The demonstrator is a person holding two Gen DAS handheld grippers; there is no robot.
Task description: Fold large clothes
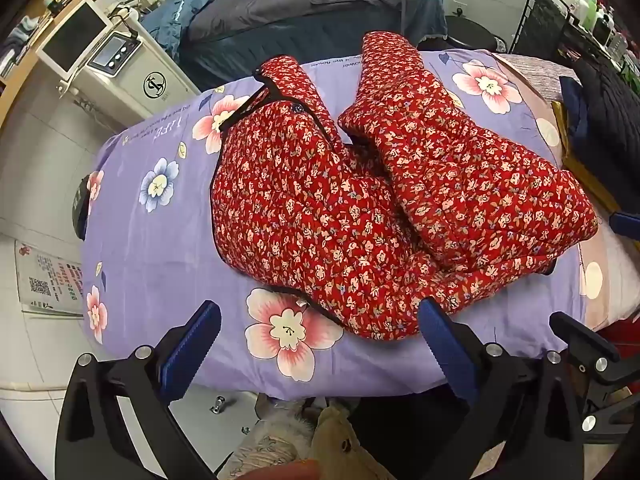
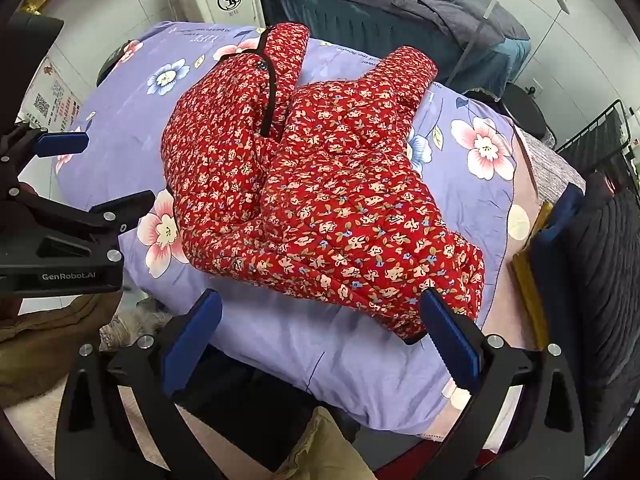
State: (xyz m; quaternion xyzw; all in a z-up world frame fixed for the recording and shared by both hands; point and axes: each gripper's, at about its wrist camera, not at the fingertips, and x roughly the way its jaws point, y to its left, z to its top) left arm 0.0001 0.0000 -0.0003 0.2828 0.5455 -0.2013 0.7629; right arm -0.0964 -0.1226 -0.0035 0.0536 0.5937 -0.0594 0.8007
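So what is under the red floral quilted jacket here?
The red floral quilted jacket lies on a lilac flower-print sheet, which shows all around it. Whatever sits beneath the jacket's middle is covered. Both grippers hover open, holding nothing.

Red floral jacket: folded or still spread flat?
Partly folded. The red floral jacket has both sleeves laid over its body on the purple floral sheet, but its full length is not yet doubled over.

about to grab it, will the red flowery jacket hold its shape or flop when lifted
The red jacket looks quilted and puffy, so probably bulky but light. It lies in soft folds on the purple sheet, so it likely droops. Its folded sleeve may fall open.
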